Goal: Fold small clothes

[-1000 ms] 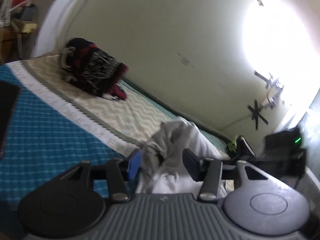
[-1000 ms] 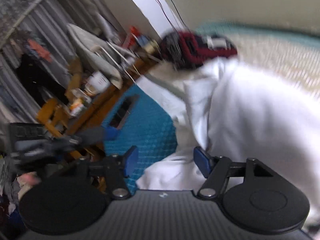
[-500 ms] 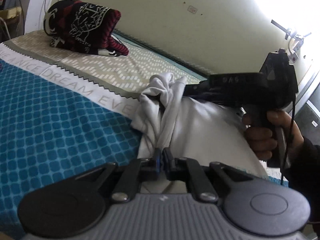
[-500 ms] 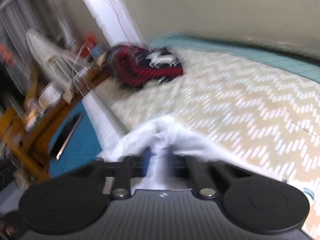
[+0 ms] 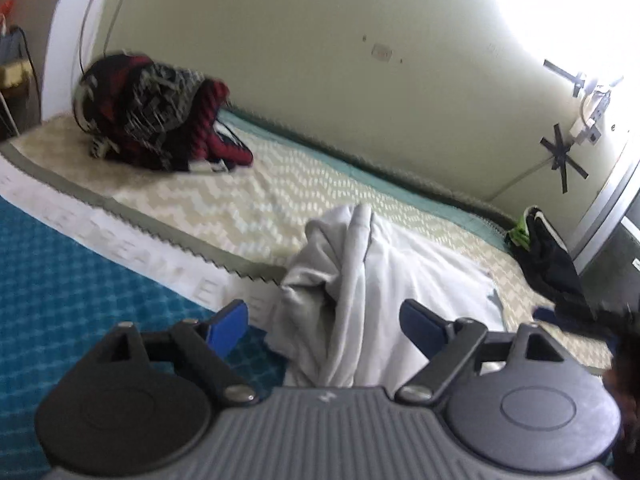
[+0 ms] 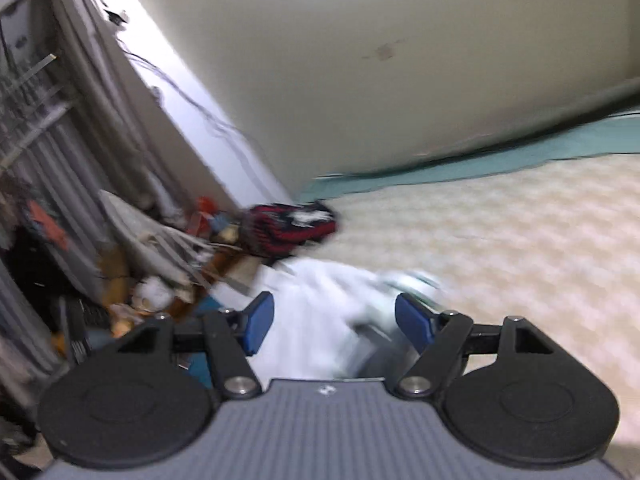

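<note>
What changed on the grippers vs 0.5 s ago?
Both let go: the left gripper and right gripper, shut on the white garment then, now stand open, with it lying bunched between them. Red-black garment stayed put.

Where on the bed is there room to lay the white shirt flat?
Bare zigzag bedspread lies between the red-black bundle and the white shirt, toward the wall. The dark clothes crowd the corner by the window.

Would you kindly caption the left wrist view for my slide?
Open left gripper poised over a rumpled white garment on the patterned bedspread.
</note>
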`<state>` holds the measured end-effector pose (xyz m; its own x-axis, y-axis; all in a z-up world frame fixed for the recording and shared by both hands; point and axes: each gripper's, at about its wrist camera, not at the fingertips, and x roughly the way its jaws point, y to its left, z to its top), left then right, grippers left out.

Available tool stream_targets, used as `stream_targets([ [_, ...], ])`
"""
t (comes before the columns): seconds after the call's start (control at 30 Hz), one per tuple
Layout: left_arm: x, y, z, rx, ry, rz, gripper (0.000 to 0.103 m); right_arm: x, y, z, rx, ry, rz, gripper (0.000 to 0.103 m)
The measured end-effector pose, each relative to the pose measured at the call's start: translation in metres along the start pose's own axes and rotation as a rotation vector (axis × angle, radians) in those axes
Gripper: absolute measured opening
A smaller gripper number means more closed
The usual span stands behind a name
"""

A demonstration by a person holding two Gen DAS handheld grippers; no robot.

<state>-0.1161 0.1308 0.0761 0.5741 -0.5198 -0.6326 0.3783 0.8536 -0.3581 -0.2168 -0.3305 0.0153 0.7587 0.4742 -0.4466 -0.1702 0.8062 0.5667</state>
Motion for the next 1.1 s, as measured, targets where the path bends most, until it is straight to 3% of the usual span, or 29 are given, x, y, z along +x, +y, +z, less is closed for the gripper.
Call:
stream_targets([
  [0.13, 0.022, 0.000, -0.012, -0.022, 0.052, -0.005, 0.089, 0.001, -0.011, -0.022, 0.079, 0.057, 0.035, 0.071],
  [0.27, 0.017, 0.000, -0.018, -0.025, 0.059, -0.042, 0.100, 0.040, -0.002, -0.033, 0.038, 0.176, 0.040, 0.071],
  [0.33, 0.015, 0.003, -0.022, -0.044, 0.049, -0.062, 0.098, 0.058, 0.006, -0.032, 0.006, 0.174, 0.062, 0.073],
  [0.37, 0.015, 0.002, -0.022, -0.050, 0.041, -0.060, 0.092, 0.069, 0.012, -0.028, -0.001, 0.176, 0.058, 0.074],
  [0.4, 0.016, 0.000, -0.023, -0.051, 0.043, -0.065, 0.068, 0.077, 0.018, -0.025, -0.016, 0.181, 0.050, 0.072],
  [0.5, 0.022, -0.006, -0.017, -0.070, 0.080, -0.046, 0.038, 0.099, 0.040, -0.020, -0.151, 0.167, -0.008, 0.051],
  [0.57, 0.026, -0.007, -0.013, -0.106, 0.103, -0.056, 0.027, 0.098, 0.041, -0.013, -0.159, 0.154, -0.020, 0.037],
  [0.63, 0.029, -0.016, -0.007, -0.123, 0.111, -0.102, 0.023, 0.087, 0.038, -0.007, -0.160, 0.128, -0.009, 0.021],
  [0.87, 0.070, -0.126, 0.042, 0.079, 0.125, -0.247, 0.022, 0.003, 0.004, 0.030, -0.175, -0.068, -0.094, 0.019],
  [1.1, 0.148, -0.280, 0.106, 0.271, 0.091, -0.421, 0.022, -0.100, -0.056, 0.101, -0.212, -0.290, -0.292, 0.019],
])
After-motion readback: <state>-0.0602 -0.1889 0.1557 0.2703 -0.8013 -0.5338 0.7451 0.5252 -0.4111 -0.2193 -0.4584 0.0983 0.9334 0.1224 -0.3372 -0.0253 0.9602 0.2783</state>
